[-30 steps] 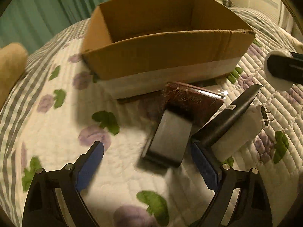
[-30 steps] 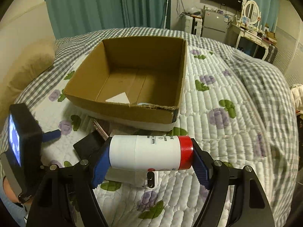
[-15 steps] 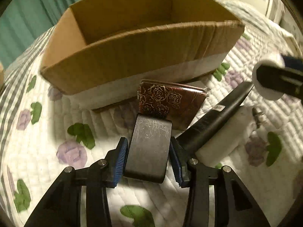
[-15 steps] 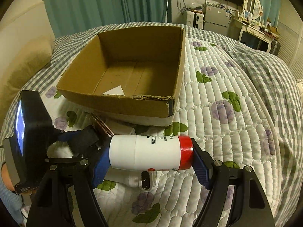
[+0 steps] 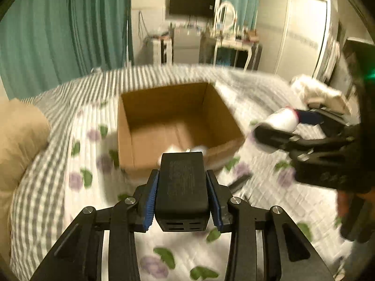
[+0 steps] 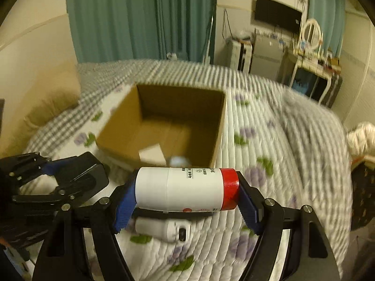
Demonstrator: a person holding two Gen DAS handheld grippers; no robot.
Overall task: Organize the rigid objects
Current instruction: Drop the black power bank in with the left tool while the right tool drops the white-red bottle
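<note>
My left gripper (image 5: pixel 182 201) is shut on a black rectangular block (image 5: pixel 181 187) and holds it above the quilt, in front of an open cardboard box (image 5: pixel 140 126). My right gripper (image 6: pixel 185 201) is shut on a white bottle with a red cap (image 6: pixel 185 190), held sideways above the bed near the box (image 6: pixel 220 121). The right gripper with its bottle (image 5: pixel 281 119) shows at the right in the left wrist view. The left gripper with the block (image 6: pixel 86 178) shows at the left in the right wrist view. A white paper piece (image 6: pixel 151 154) lies in the box.
A white plug adapter (image 6: pixel 164 228) lies on the quilt under my right gripper. A dark slim object (image 5: pixel 239 180) lies on the quilt right of the box. A tan pillow (image 5: pixel 18 135) is at the left. White cloth (image 5: pixel 318 91) lies at the bed's right edge.
My left gripper closed on the black block and lifted it off the quilt. Both grippers have risen and pulled back, so the box looks farther away.
</note>
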